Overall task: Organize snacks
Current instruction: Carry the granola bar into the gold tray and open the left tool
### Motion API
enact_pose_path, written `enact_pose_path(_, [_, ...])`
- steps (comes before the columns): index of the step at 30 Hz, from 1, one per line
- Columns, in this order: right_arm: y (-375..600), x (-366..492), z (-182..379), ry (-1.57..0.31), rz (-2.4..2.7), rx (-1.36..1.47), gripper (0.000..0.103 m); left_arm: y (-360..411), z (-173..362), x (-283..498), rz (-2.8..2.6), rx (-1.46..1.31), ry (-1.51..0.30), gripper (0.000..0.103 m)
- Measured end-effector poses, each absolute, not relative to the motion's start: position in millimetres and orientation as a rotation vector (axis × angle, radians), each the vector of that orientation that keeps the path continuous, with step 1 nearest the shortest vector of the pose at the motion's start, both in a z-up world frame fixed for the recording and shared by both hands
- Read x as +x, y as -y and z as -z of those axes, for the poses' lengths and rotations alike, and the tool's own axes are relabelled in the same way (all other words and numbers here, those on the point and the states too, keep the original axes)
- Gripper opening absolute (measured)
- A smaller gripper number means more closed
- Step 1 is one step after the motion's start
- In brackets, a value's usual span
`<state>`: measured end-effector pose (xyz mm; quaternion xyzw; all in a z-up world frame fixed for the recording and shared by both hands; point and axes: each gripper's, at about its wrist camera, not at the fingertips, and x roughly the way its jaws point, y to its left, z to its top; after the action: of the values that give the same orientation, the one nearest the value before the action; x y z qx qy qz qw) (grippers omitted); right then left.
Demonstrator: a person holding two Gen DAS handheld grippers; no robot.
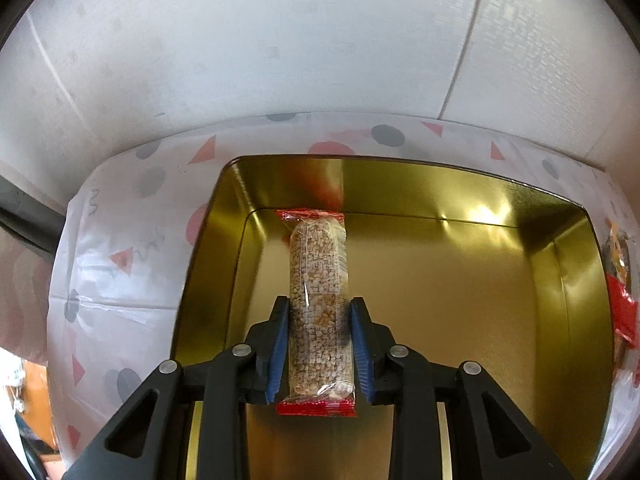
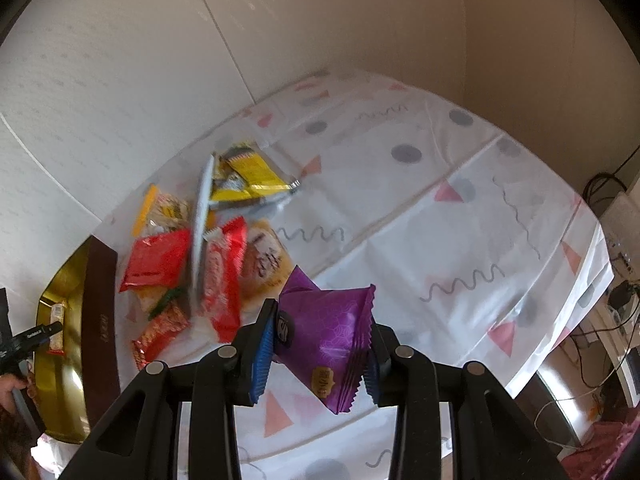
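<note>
My left tool [image 1: 319, 344] is clamped on a clear grain bar [image 1: 319, 300] over the gold tin [image 1: 520, 320], while my right tool [image 2: 320, 344] grips a purple packet [image 2: 326, 340] above the tabletop [image 2: 440, 220], near the snack pile [image 2: 208, 248].

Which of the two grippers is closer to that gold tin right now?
Left. The left gripper hangs over the open gold tin, holding a peanut bar above its floor. The right gripper, holding a purple packet, is off to the tin's side, over the tablecloth.
</note>
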<state>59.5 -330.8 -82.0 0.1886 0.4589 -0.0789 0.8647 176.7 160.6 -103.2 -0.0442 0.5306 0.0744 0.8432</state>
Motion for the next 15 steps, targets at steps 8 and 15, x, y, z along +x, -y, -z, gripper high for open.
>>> enact_pose_path(8, [291, 74, 38, -0.868, 0.055, 0.313, 0.038, -162, 95, 166, -0.204, -0.082, -1.092, 0.055])
enact_pose_path(15, [219, 98, 10, -0.839, -0.182, 0.208, 0.038, -166, 75, 146, -0.235, -0.078, -1.038, 0.063])
